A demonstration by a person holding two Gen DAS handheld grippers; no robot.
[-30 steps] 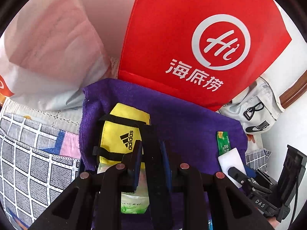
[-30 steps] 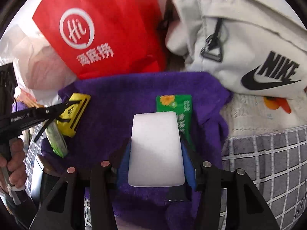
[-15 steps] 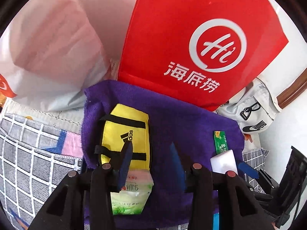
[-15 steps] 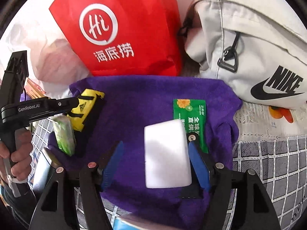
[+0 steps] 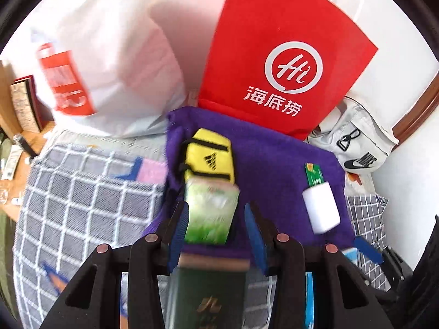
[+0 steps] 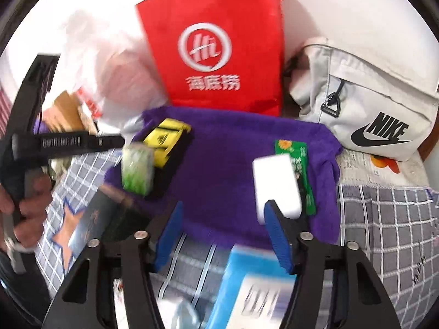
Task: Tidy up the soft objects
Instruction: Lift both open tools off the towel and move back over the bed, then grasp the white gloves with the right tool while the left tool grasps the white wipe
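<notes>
A purple towel (image 5: 271, 175) (image 6: 227, 164) lies on the checked bed cover. On it sit a yellow Adidas pouch (image 5: 210, 155) (image 6: 164, 137), a green tissue pack (image 5: 210, 213) (image 6: 137, 168), a white sponge block (image 5: 321, 209) (image 6: 275, 183) and a green sachet (image 5: 312, 174) (image 6: 299, 161). My left gripper (image 5: 219, 233) is open, its fingers either side of the tissue pack's near end. My right gripper (image 6: 223, 235) is open and empty, just short of the towel's near edge, its right finger in front of the sponge.
A red bag (image 5: 279, 63) (image 6: 216, 52), a white plastic bag (image 5: 109, 63) and a grey Nike bag (image 6: 365, 104) (image 5: 356, 145) stand behind the towel. A dark green booklet (image 5: 208, 293) and a blue box (image 6: 247, 288) lie near me on the checked cover (image 5: 82, 197).
Both grippers opened and pulled back from the towel. The left let go of the yellow pouch and tissue pack; the right released the white sponge, which now lies on the towel.
</notes>
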